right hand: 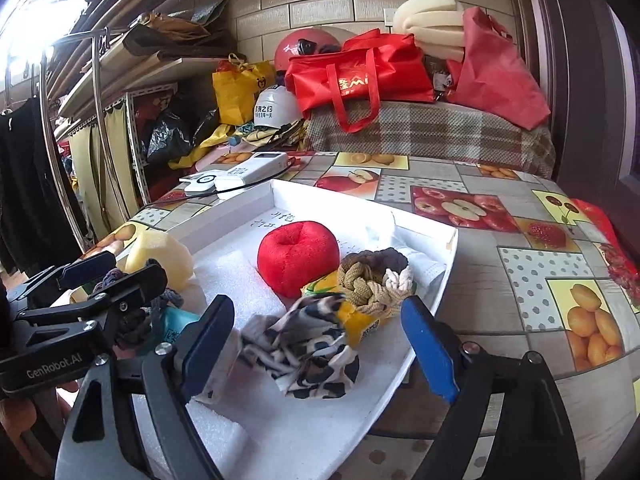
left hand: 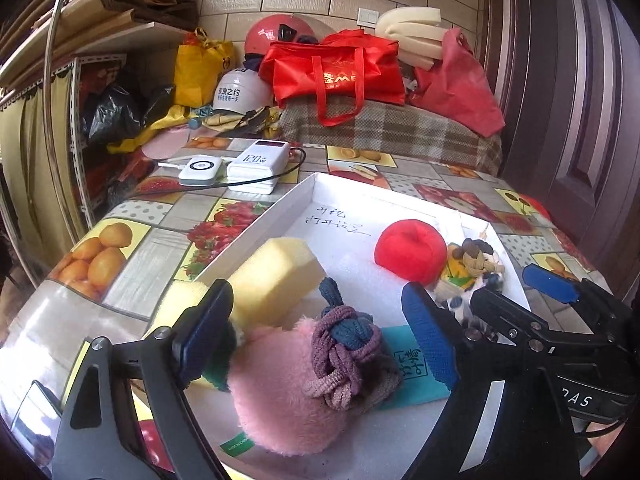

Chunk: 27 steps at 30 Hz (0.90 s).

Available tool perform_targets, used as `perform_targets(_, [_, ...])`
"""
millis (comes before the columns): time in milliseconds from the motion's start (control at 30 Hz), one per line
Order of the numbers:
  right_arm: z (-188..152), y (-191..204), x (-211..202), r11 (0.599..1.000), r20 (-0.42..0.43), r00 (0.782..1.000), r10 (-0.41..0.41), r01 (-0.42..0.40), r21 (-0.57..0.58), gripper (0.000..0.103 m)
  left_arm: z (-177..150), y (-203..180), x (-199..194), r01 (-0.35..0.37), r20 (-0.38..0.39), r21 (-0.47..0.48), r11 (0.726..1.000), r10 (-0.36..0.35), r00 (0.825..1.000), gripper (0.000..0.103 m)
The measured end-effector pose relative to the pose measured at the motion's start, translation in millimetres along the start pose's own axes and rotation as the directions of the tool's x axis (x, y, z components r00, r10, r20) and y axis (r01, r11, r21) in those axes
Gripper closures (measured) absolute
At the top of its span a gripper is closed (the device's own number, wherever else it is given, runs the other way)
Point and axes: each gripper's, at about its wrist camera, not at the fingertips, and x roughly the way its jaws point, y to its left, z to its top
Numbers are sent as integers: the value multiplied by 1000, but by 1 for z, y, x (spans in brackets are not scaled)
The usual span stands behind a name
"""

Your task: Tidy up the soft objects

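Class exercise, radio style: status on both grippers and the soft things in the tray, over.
Left gripper open over pink plush and hair ties. Right gripper open over spotted cloth. All lie in white tray. Nothing blocking.

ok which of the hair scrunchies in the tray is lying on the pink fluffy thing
The mauve and blue knotted scrunchie rests on the pink plush piece. The leopard-print one and the braided tan-and-white one lie over by the red sponge apple.

Left gripper (left hand: 320,344) gapes over braided bands (left hand: 344,360) on pink plush (left hand: 276,396).
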Motion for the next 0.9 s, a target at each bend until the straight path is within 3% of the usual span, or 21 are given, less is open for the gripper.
perform_targets(100, [0,-1,-3,1000,17,1000,-9,9,0,14,0,1,-2,-4,10,-7,1000,4,1000,12])
perform_targets(167, [-1,0,-7,1000,35,999,-16,16,1,0,0,1,-4,-4,23,-9,1000,4,1000,11])
perform_targets(600, [-7,2,-31,999,123,992,-19,22,-27,0,-9,-10,-37,-40,159,28,999,35,987,11])
perform_targets(900, [-23,0,-73,998,245,970,-7,22,-62,0,-22,-24,-62,1,211,77,997,-17,977,11])
